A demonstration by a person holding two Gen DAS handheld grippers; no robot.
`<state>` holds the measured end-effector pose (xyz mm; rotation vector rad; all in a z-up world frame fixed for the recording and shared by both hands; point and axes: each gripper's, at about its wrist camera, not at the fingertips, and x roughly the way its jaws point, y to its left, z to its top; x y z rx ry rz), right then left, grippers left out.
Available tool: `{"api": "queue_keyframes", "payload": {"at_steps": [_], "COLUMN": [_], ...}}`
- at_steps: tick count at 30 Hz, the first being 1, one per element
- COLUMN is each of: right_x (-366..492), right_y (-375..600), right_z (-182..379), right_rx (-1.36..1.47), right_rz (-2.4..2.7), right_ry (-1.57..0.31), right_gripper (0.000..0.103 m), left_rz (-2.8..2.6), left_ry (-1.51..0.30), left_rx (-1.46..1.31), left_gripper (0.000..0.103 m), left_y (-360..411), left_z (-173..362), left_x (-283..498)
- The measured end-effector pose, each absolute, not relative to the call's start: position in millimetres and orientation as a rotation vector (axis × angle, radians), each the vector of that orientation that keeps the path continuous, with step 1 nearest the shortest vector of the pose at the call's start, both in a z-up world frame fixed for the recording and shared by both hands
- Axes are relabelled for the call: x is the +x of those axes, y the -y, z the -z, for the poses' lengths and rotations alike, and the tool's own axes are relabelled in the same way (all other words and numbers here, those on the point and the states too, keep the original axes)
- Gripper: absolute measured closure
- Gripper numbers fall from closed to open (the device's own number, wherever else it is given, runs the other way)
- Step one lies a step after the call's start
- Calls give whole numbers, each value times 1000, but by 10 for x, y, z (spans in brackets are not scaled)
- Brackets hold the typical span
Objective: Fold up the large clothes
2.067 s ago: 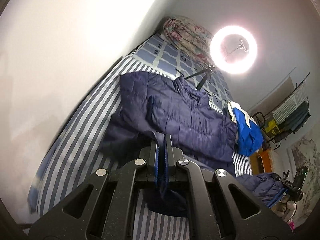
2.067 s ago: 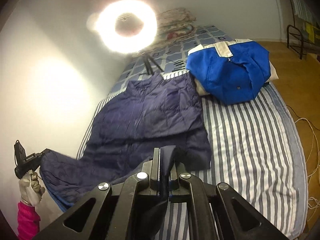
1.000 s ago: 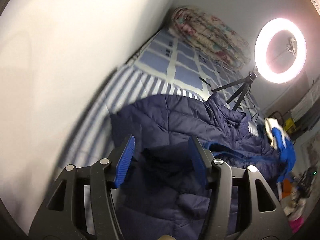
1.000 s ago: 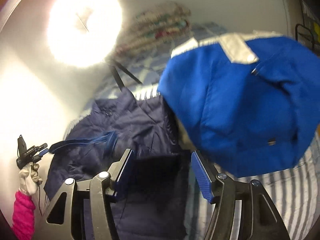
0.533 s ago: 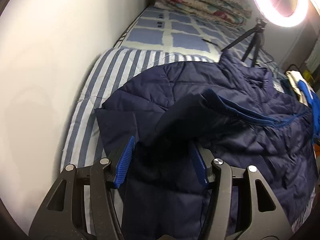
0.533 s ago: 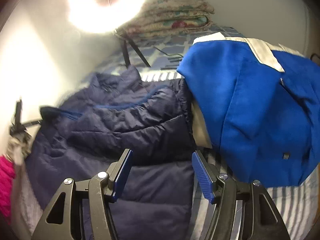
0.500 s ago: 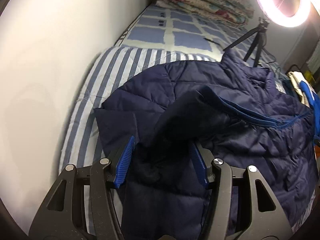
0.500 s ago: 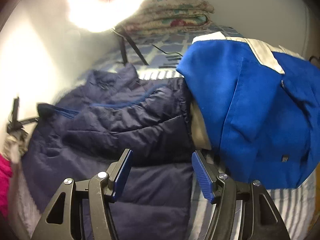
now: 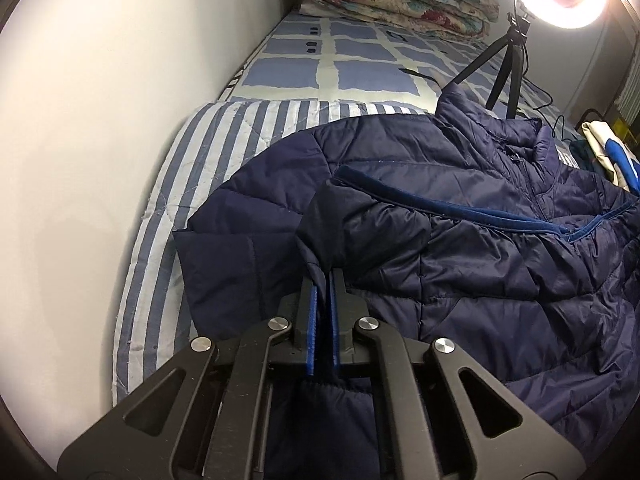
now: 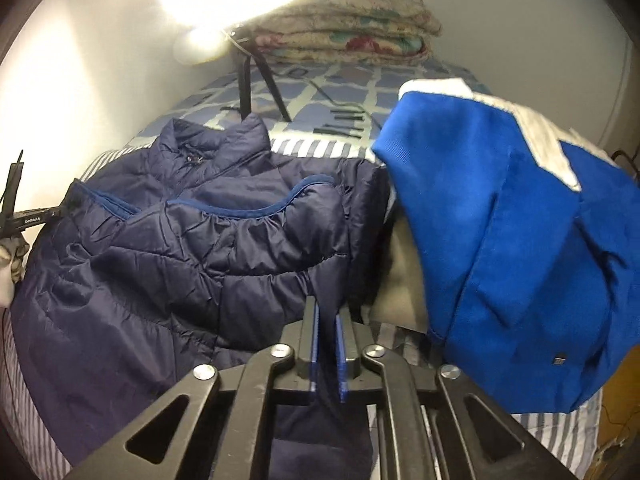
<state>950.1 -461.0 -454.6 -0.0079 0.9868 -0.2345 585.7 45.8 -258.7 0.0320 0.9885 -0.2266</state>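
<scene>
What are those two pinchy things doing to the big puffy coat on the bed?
A person is folding the navy puffer jacket on the striped bed cover. The left gripper is shut on a fold of the jacket, and the right gripper is shut on its other side. The bottom part is already doubled up over the chest. A blue and white jacket lies bunched beside it, not being handled.

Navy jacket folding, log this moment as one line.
left gripper: shut on navy jacket | right gripper: shut on navy jacket | blue jacket beside it
</scene>
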Motion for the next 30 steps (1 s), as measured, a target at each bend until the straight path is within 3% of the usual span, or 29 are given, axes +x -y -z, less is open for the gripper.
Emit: {"api": "queue_keyframes", "payload": {"at_steps": [6, 7, 8, 9, 10, 11, 13, 14, 16, 30], "right_x": [9494, 9491, 9499, 9517, 9527, 9545, 9591, 9614, 9630, 9671], "right_y": [4576, 4565, 4559, 4561, 4567, 4573, 4562, 4542, 4504, 4507], "right_z": [4478, 4477, 4476, 4481, 4483, 4493, 4540, 4572, 4609, 3996], "right_rx": [-11, -13, -13, -15, -12, -6, -13, -33, -68, -191], "right_rz": [211, 204, 200, 202, 205, 204, 206, 209, 221, 373], "right_ry": [-974, -975, -975, -976, -974, -972, -986, -999, -1013, -842], "right_gripper": [100, 99, 96, 82, 63, 60, 78, 83, 100, 103], "left_rz": [242, 230, 223, 216, 211, 212, 222, 207, 198, 96], "left_ry": [-979, -977, -987, -996, -986, -977, -973, -982, -983, -763], "left_rx": [72, 73, 66, 55, 48, 55, 95, 128, 133, 140], "left_gripper": [100, 96, 82, 62, 59, 59, 80, 99, 100, 103], "left_y": [-429, -437, -445, -456, -461, -445, -384, -344, -324, -385], "left_z": [2552, 2547, 2555, 2562, 2562, 2565, 2592, 2625, 2642, 1893], "left_x": [5832, 5842, 5861, 5881, 5884, 5879, 5870, 5871, 5874, 5972]}}
